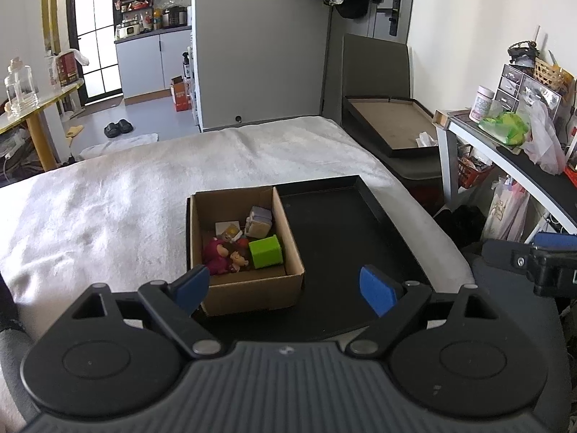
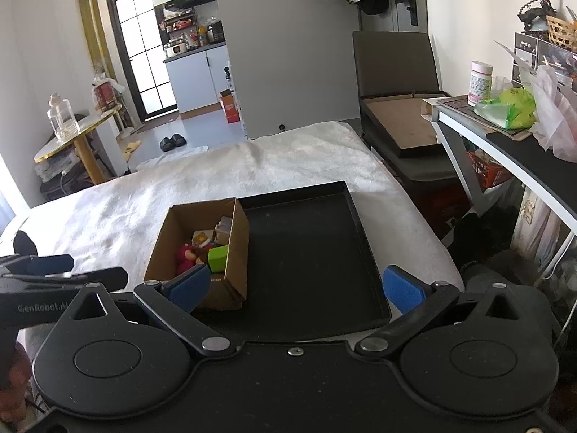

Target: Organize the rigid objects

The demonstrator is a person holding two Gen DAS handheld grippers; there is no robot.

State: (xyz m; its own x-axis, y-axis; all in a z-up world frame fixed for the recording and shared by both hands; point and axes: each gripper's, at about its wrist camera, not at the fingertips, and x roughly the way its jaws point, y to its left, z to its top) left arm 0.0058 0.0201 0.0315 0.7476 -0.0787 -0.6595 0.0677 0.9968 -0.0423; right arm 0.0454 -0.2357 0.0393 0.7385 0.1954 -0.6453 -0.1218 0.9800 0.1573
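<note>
An open cardboard box point(image 1: 249, 288) point(image 2: 238, 252) stands in the left part of a shallow black tray point(image 1: 346, 231) point(image 2: 310, 252) on a white blanket. Inside lie a green cube point(image 1: 266, 251) point(image 2: 218, 258), a magenta figure point(image 1: 215, 255) point(image 2: 185, 257), a small doll point(image 1: 238, 260), a pale block point(image 1: 259, 221) point(image 2: 224, 230) and a card point(image 1: 228, 229). My left gripper point(image 1: 285, 290) is open just before the box's near wall, holding nothing. My right gripper point(image 2: 297, 287) is open over the tray's near edge, holding nothing. Each gripper shows at the other view's edge.
The white blanket point(image 1: 119, 202) covers the surface. A dark chair with a flat box on it point(image 1: 393, 126) stands beyond the tray's far right. A cluttered desk point(image 1: 519, 151) lines the right side, a yellow-legged table point(image 1: 32, 115) the left.
</note>
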